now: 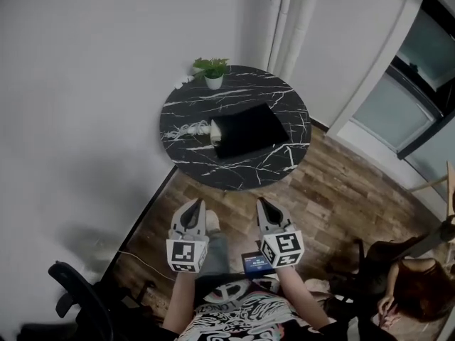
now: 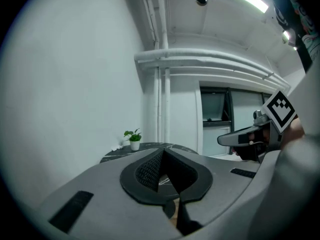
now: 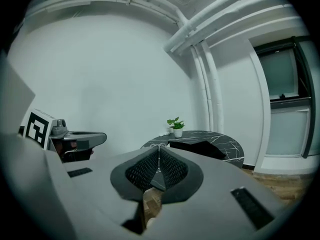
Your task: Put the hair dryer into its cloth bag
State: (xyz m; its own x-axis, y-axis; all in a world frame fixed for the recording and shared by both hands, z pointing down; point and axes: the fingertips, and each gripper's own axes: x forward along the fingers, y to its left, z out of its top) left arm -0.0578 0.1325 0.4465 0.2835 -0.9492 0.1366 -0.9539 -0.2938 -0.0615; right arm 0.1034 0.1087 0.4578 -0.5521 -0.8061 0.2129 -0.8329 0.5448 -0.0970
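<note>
Evidently, the left claw (image 1: pixel 193 206) and right claw (image 1: pixel 265 204) are held closed and empty (approach stage, seemingly) because the hair dryer (image 1: pixel 215 131) and cloth bag (image 1: pixel 249 128) lie well ahead.

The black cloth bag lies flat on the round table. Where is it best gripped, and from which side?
Likely the near right corner of the black cloth bag, approached from the person's side of the round table. It lies flat, so only a thin edge can be pinched, and the white hair dryer with its cord crowds the left edge.
</note>
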